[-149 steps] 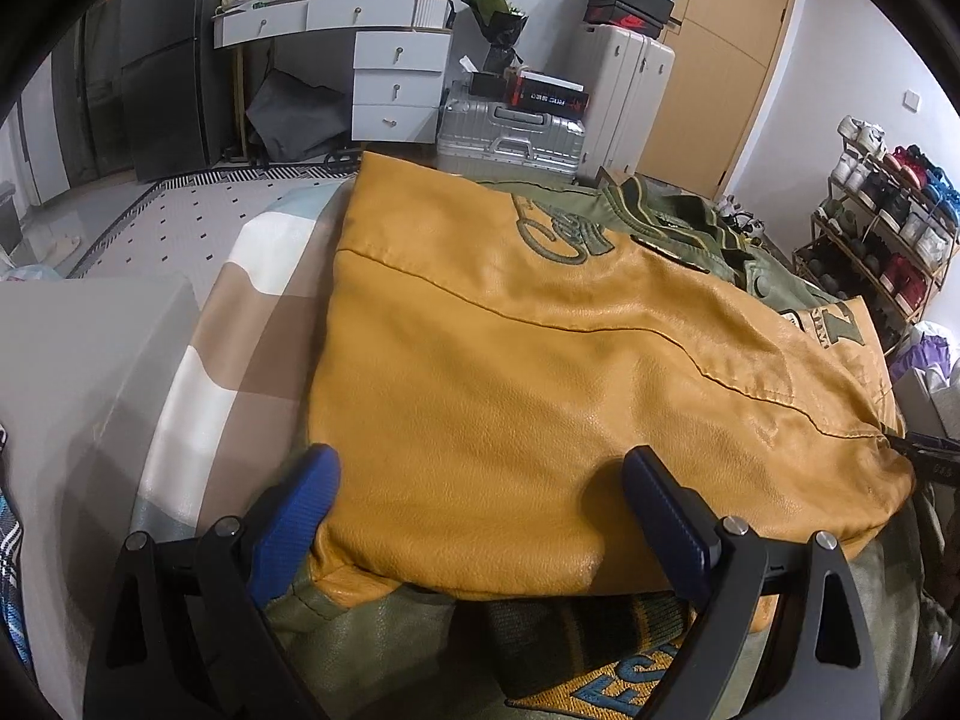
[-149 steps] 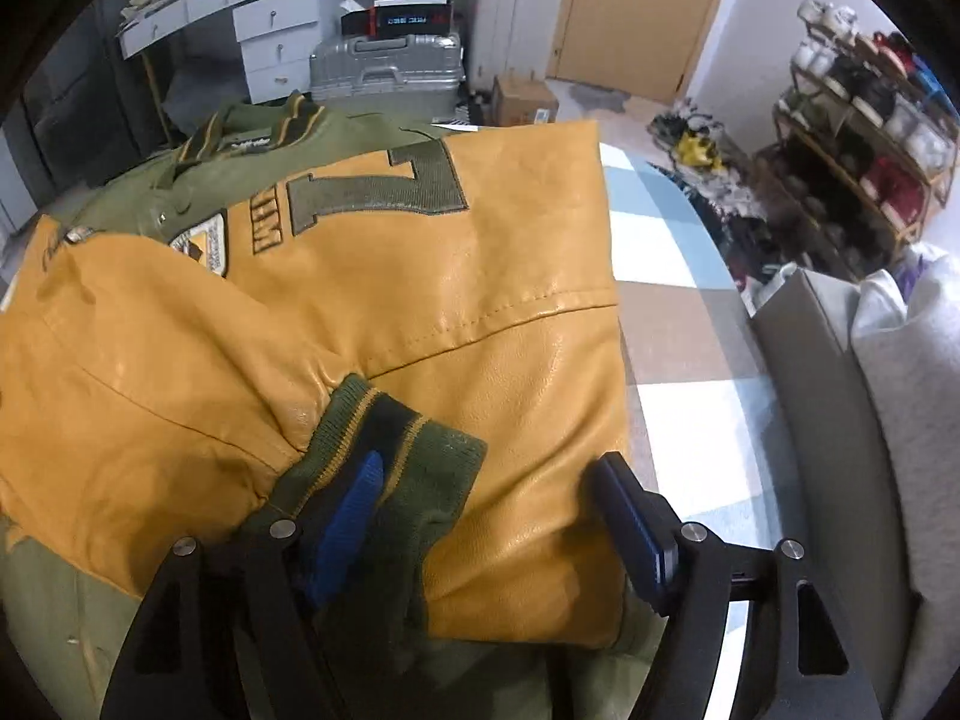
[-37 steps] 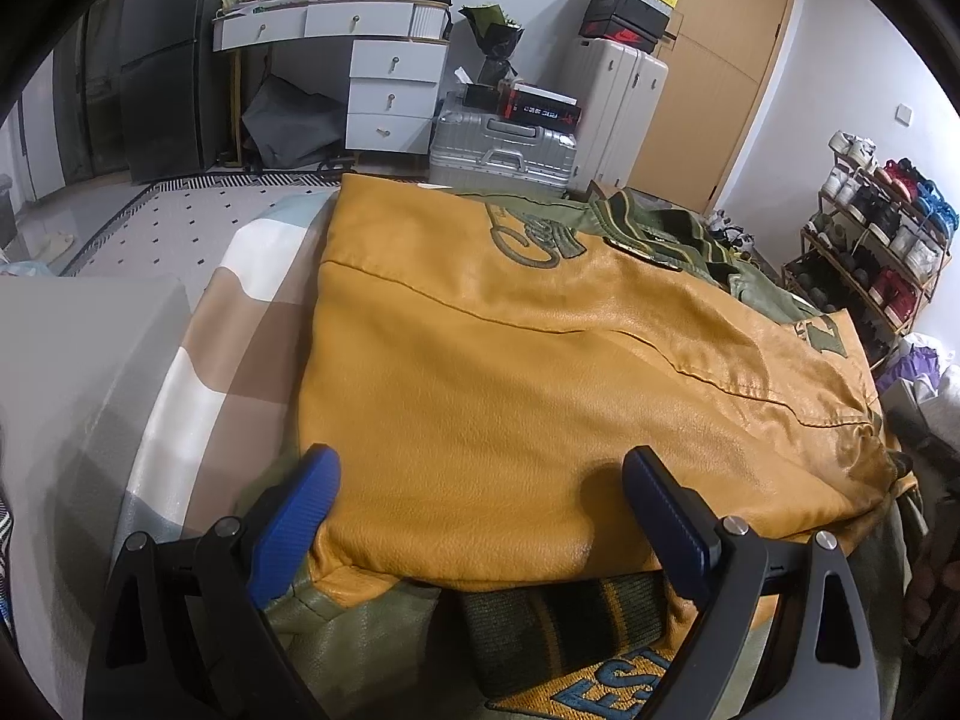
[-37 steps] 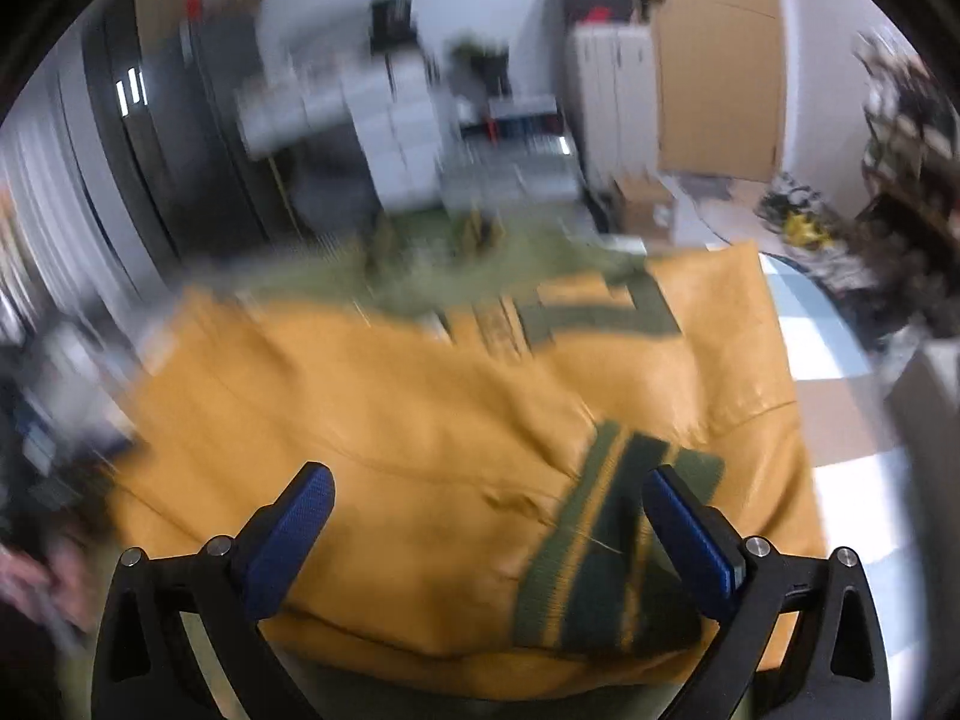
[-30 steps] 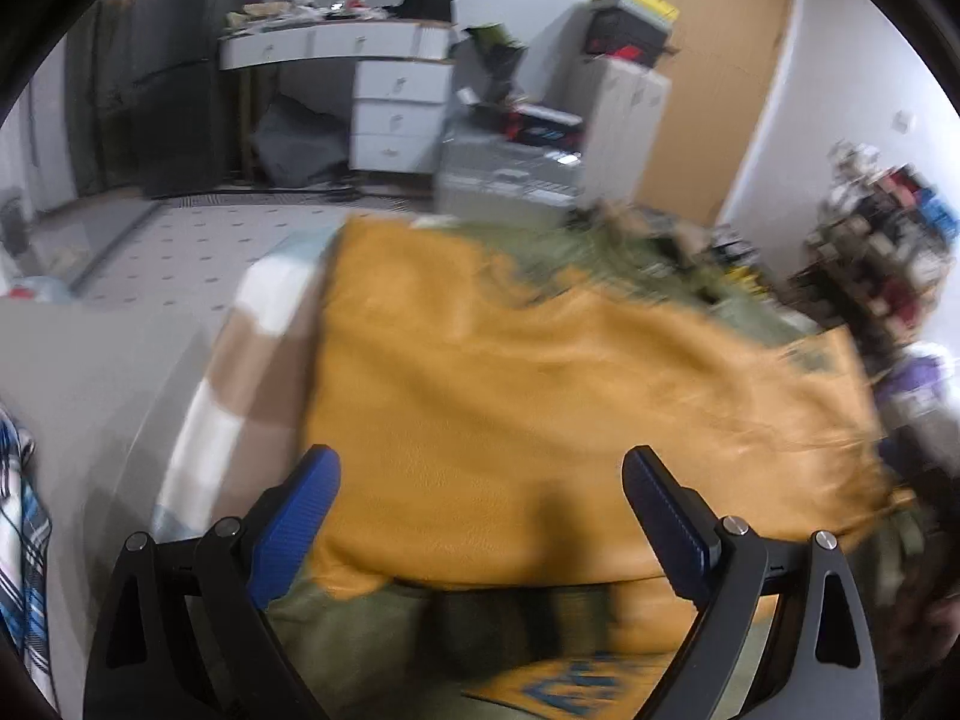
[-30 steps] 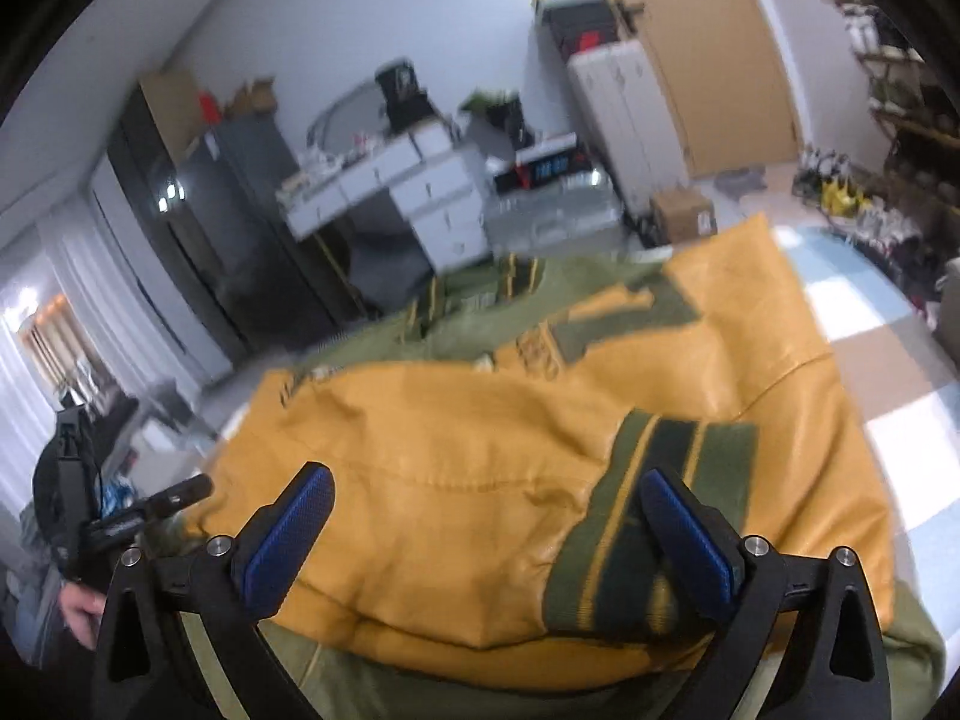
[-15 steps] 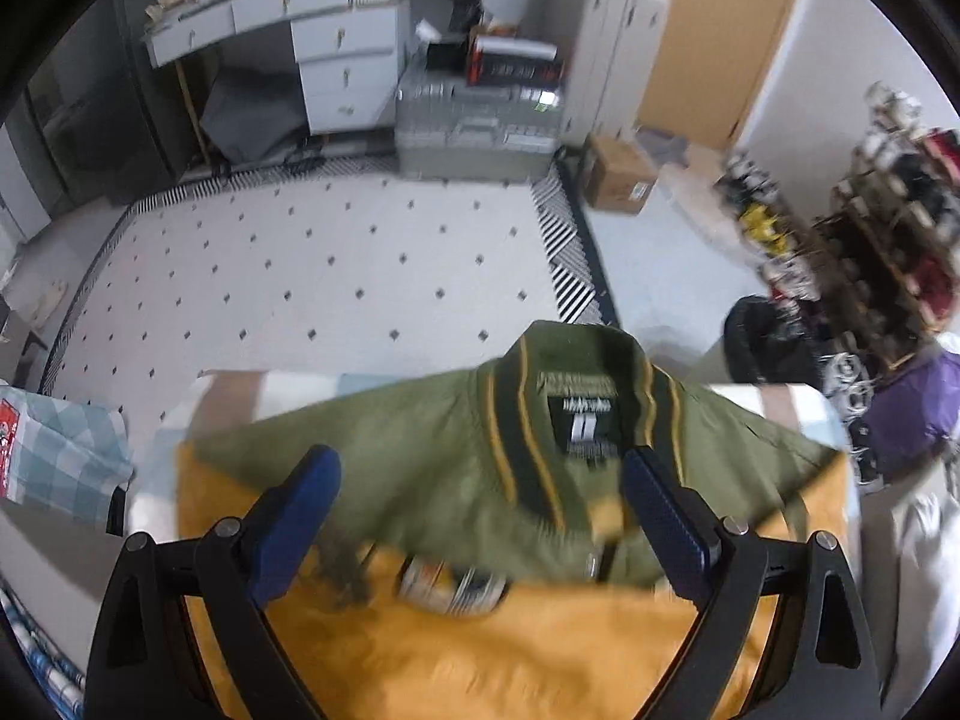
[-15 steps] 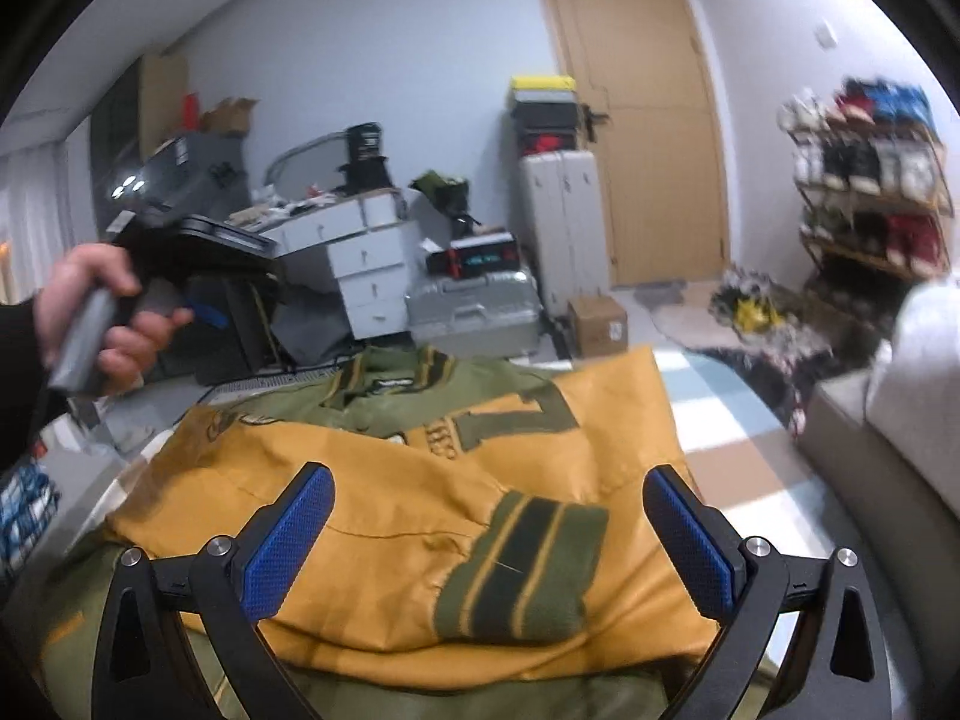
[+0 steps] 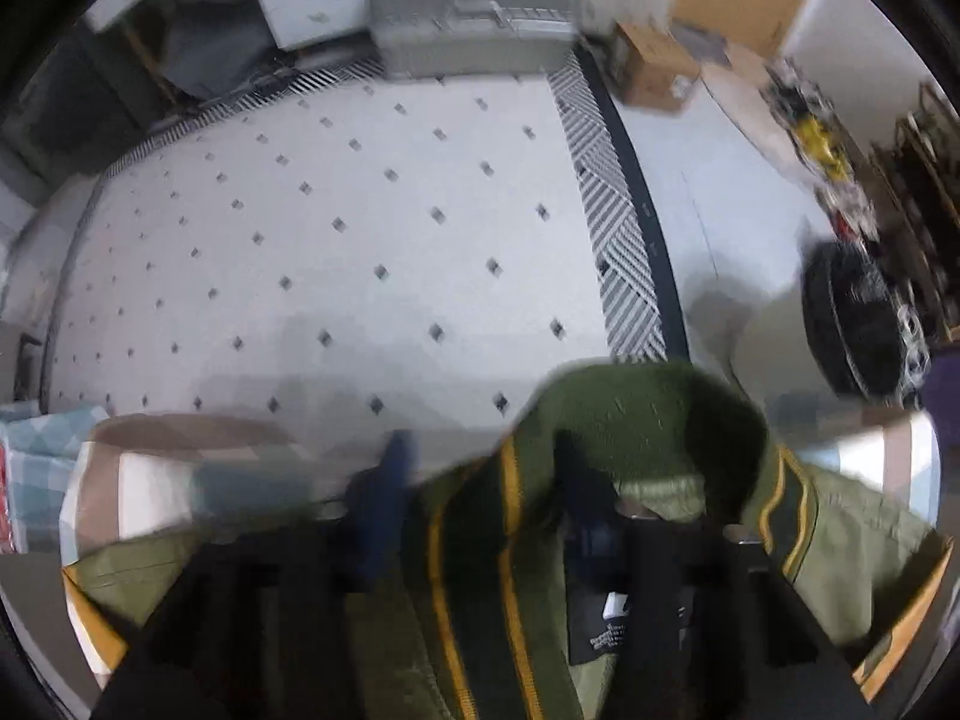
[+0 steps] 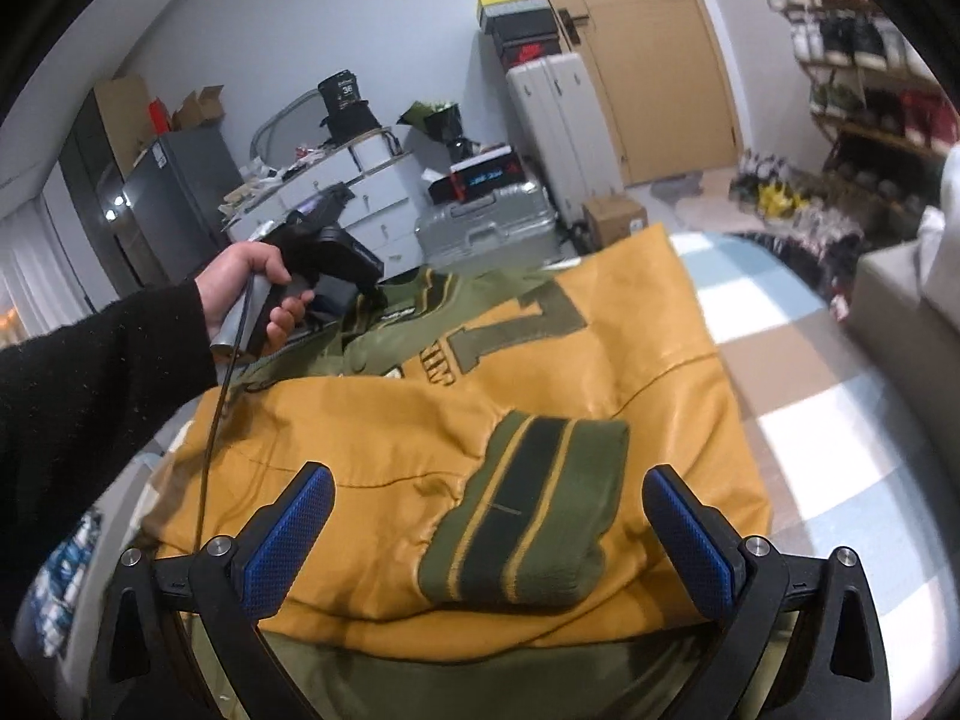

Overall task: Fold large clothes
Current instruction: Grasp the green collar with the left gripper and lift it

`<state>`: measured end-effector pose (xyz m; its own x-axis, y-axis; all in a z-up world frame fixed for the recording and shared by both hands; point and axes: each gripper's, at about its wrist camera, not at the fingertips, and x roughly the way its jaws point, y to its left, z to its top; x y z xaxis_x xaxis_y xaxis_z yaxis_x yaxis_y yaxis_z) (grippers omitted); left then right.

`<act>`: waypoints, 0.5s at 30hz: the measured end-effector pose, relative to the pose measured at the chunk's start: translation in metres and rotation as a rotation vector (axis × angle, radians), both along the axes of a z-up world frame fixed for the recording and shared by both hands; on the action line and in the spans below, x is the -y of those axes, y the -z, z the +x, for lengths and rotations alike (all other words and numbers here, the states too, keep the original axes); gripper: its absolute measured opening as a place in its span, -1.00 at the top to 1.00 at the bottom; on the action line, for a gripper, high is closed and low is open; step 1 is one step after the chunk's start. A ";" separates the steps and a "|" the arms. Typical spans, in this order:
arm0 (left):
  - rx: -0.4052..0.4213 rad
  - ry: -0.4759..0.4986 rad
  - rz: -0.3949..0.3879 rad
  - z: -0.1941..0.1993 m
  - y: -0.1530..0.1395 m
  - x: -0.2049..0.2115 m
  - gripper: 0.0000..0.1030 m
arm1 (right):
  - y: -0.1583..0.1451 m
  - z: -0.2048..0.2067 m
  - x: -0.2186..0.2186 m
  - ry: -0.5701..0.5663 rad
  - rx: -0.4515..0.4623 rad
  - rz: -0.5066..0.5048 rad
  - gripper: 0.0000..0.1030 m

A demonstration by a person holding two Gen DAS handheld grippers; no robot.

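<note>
A jacket (image 10: 540, 360) with mustard-yellow sleeves and an olive-green body lies spread on the bed, sleeves folded across its front. In the blurred left wrist view my left gripper (image 9: 483, 474) points steeply down at the far end. Its jaws are closing with the striped green collar (image 9: 630, 408) bunched between them. The right wrist view shows a hand (image 10: 252, 282) in a black sleeve holding that gripper over the collar. My right gripper (image 10: 486, 480) hangs open above the striped sleeve cuff (image 10: 528, 510), touching nothing.
The bed's checked cover (image 10: 780, 372) shows right of the jacket, and a grey cushion (image 10: 900, 300) beyond that. Past the bed's far edge lies a dotted white rug (image 9: 360, 210), then a silver suitcase (image 10: 480, 222), drawers and a cardboard box (image 9: 654, 72). Shoe racks (image 10: 870, 60) line the right wall.
My left gripper has swung from the jacket's near edge to the collar end, tipped downward, and its jaws have narrowed around the collar. The right gripper stays open over the cuff.
</note>
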<state>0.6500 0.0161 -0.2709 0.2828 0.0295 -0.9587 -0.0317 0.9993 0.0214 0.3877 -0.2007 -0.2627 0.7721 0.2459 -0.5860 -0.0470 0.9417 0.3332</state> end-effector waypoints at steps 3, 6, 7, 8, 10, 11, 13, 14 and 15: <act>0.045 0.092 0.045 -0.014 -0.013 0.011 0.79 | 0.000 -0.001 -0.001 -0.017 0.003 0.015 -1.00; 0.067 0.152 0.057 -0.027 -0.031 0.016 0.92 | -0.002 -0.002 -0.004 -0.022 0.010 0.005 -1.00; 0.086 0.182 0.084 -0.040 -0.042 0.019 0.93 | -0.003 -0.003 -0.004 -0.025 0.014 0.007 -1.00; 0.094 0.200 0.086 -0.050 -0.050 0.020 0.94 | -0.002 -0.003 -0.004 -0.026 0.015 0.008 -1.00; 0.137 0.241 0.098 -0.066 -0.064 0.020 0.95 | -0.002 -0.003 -0.004 -0.024 0.016 0.013 -1.00; 0.160 0.251 0.105 -0.080 -0.073 0.019 0.95 | -0.002 -0.002 -0.003 -0.025 0.015 0.019 -1.00; 0.180 0.292 0.093 -0.109 -0.085 0.020 0.96 | -0.002 -0.002 -0.001 -0.023 0.019 0.030 -1.00; 0.203 0.320 0.082 -0.126 -0.092 0.021 0.96 | -0.002 -0.002 -0.001 -0.024 0.021 0.035 -1.00; 0.226 0.347 0.077 -0.142 -0.097 0.022 0.96 | -0.003 -0.002 0.001 -0.027 0.026 0.045 -1.00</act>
